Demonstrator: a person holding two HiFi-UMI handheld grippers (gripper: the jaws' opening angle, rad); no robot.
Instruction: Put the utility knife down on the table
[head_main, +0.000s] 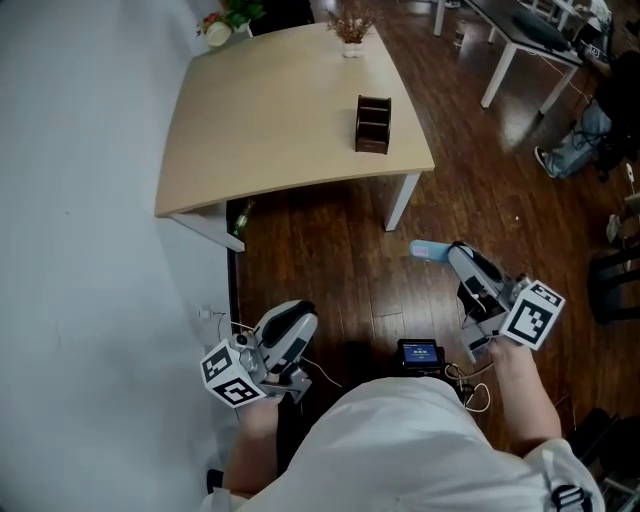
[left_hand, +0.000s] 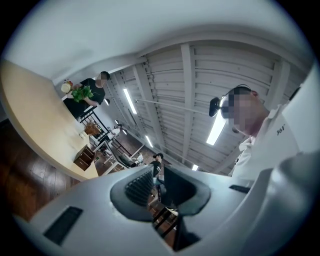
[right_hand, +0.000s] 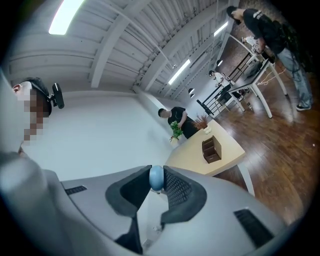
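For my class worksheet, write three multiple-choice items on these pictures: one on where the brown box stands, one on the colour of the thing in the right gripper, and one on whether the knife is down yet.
1. Where is the dark brown box?
A. on the floor
B. on the light wooden table
C. on a shelf

2. What colour is the utility knife?
A. red
B. yellow
C. light blue

3. What state is the knife in?
A. held between the jaws of the right gripper
B. lying on the table
C. lying on the floor

Key:
1 B: the box stands on the tabletop, toward its right side.
2 C: a pale blue end shows between the jaws.
3 A: the jaws are closed on it, short of the table.
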